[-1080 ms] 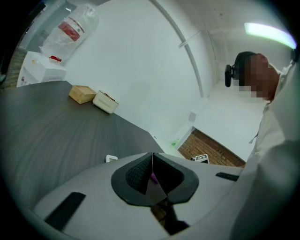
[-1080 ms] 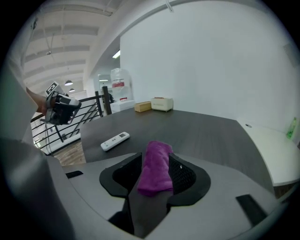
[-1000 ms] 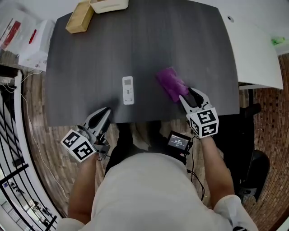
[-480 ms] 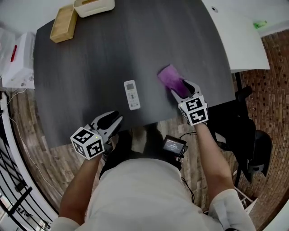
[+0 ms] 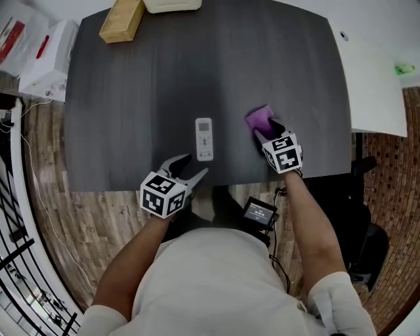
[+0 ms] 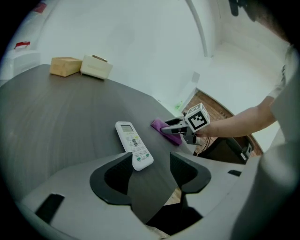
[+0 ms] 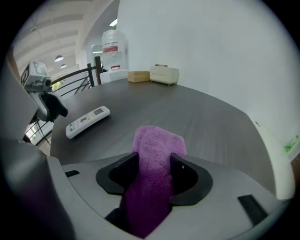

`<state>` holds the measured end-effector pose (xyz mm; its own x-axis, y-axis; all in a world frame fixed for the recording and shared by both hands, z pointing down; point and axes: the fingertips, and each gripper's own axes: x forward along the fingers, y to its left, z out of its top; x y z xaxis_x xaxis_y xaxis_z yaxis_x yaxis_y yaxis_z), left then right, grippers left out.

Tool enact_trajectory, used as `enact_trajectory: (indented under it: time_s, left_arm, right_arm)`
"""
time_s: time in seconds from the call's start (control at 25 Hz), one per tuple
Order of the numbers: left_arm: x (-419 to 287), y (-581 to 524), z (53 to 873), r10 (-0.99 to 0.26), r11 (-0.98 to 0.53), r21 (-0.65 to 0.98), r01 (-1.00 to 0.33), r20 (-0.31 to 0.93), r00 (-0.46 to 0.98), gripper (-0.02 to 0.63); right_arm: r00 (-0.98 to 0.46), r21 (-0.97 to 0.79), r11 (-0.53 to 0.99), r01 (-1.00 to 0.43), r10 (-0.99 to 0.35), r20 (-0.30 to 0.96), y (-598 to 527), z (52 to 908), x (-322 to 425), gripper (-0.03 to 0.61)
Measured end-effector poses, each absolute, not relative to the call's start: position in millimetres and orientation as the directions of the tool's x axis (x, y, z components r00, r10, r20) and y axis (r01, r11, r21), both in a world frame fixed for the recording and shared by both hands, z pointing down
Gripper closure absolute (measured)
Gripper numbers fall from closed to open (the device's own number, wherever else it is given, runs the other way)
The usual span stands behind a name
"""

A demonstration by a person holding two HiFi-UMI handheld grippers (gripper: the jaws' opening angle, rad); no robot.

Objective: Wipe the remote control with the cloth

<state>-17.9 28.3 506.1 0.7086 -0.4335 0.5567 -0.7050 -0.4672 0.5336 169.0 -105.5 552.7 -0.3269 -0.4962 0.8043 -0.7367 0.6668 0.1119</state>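
Head view is showing the remote control (image 5: 205,139) lying face up on the dark table (image 5: 131,98), near its front edge, its long side running away from the person; the purple cloth (image 5: 258,119) is lying on the same table to the remote's right, apart from it; the left gripper (image 5: 195,165) is being held at the table's front edge just short of the remote's near end, its jaws having just been opening and now standing partly apart with nothing between them; in the left gripper view the remote's near end is sitting just ahead of one jaw tip, and whether they are touching I cannot tell; the right gripper (image 5: 266,133) is pointing down over the cloth, its jaws having just opened wide and straddling it; in the right gripper view the cloth is filling the gap, its sides brushing both pads, its far end spreading on the table beyond them; a wooden box (image 5: 122,20) and a white tray (image 5: 172,5) are sitting at the far edge.
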Motion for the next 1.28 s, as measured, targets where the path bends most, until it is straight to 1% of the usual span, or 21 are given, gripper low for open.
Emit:
enact_trajectory:
  time_s: [0.04, 0.08, 0.16, 0.24, 0.4, 0.56, 0.68, 0.8, 0.88, 0.96, 1.08, 1.28]
  left_arm:
    - [-15.9, 27.7, 510.0, -0.44, -0.455, 0.522, -0.721, 0.572, 0.692, 0.383]
    - [-14.8, 26.8, 513.7, -0.448, -0.442, 0.511, -0.738, 0.587, 0.675, 0.383]
    - [-15.7, 24.4, 520.4, -0.467, -0.413, 0.483, -0.772, 0.615, 0.635, 0.383]
    - [-18.4, 21.2, 525.4, -0.491, -0.385, 0.45, -0.806, 0.639, 0.592, 0.383]
    - [-19.8, 10.5, 530.2, -0.526, -0.365, 0.385, -0.848, 0.666, 0.529, 0.376]
    - [-12.3, -4.2, 530.6, -0.524, -0.406, 0.336, -0.85, 0.677, 0.518, 0.373]
    - [-4.6, -12.2, 535.0, -0.51, -0.429, 0.313, -0.847, 0.69, 0.513, 0.373]
    - [-3.8, -20.4, 537.2, -0.508, -0.422, 0.298, -0.856, 0.704, 0.496, 0.373]
    - [-5.1, -24.6, 540.1, -0.507, -0.412, 0.298, -0.861, 0.71, 0.489, 0.373]
    - [-3.6, -27.8, 541.5, -0.5, -0.406, 0.313, -0.859, 0.71, 0.496, 0.373]
    - [-0.9, -29.5, 545.1, -0.482, -0.379, 0.347, -0.858, 0.717, 0.503, 0.373]
    - [-0.9, -31.0, 547.8, -0.491, -0.334, 0.383, -0.861, 0.709, 0.506, 0.373]
  right_arm:
    - [-0.341, 0.102, 0.671, -0.734, -0.495, 0.799, -104.3, 552.7, 166.9, 0.351]
    - [-0.353, 0.103, 0.685, -0.721, -0.492, 0.796, -101.9, 552.4, 163.5, 0.371]
    - [-0.36, 0.13, 0.722, -0.68, -0.483, 0.798, -95.4, 552.5, 154.2, 0.462]
    - [-0.348, 0.146, 0.73, -0.667, -0.48, 0.805, -91.2, 553.7, 149.7, 0.485]
    - [-0.352, 0.124, 0.721, -0.682, -0.473, 0.808, -92.4, 545.9, 147.0, 0.489]
    - [-0.437, 0.064, 0.733, -0.677, -0.471, 0.766, -95.7, 511.7, 105.3, 0.492]
    - [-0.541, 0.014, 0.801, -0.598, -0.417, 0.73, -90.5, 489.7, 43.3, 0.492]
    - [-0.609, -0.016, 0.882, -0.47, -0.311, 0.729, -78.3, 484.4, -19.7, 0.492]
    - [-0.6, -0.002, 0.917, -0.398, -0.258, 0.757, -73.7, 495.0, -43.2, 0.492]
    - [-0.559, 0.011, 0.928, -0.372, -0.233, 0.796, -73.1, 511.9, -47.1, 0.492]
    - [-0.52, 0.001, 0.918, -0.396, -0.225, 0.824, -72.3, 529.3, -38.1, 0.492]
    - [-0.526, -0.019, 0.909, -0.416, -0.223, 0.82, -75.2, 528.6, -33.9, 0.492]
